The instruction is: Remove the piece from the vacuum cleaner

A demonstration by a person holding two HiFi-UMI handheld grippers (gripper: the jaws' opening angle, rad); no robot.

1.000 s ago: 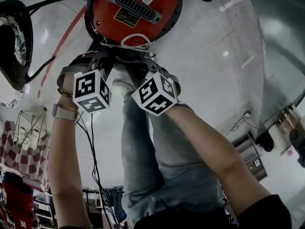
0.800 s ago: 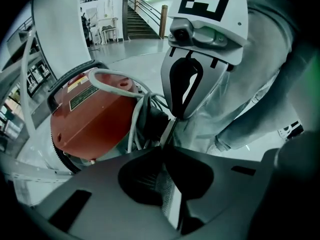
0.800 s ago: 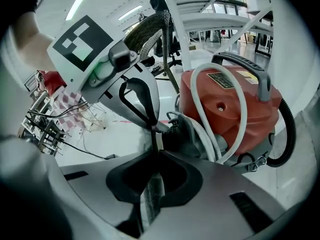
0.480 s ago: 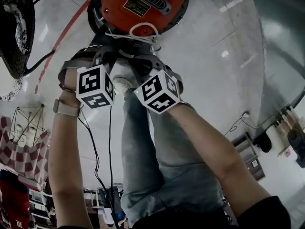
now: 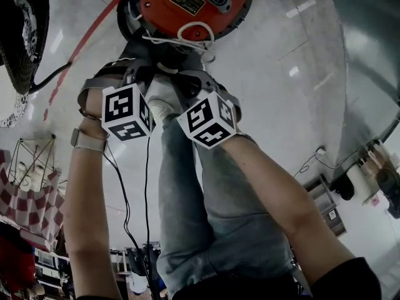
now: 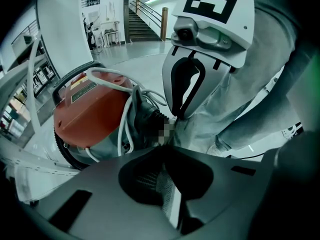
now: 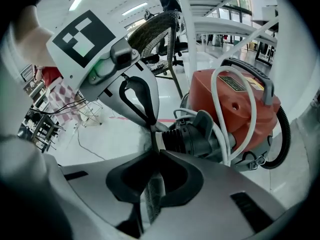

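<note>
The vacuum cleaner has edged away from the person's shoe. The left gripper and right gripper both pinch tight on its black hose piece.

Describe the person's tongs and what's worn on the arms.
Left tongs and right tongs: grey moulded plastic shells. Each carries a white cube with black square markers. Black cables trail below the left one. A grey-banded watch on the left wrist; dark sleeve on the right arm.

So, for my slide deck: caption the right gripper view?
Right tool and left tool meet at the black ribbed fitting of the red vacuum cleaner.
</note>
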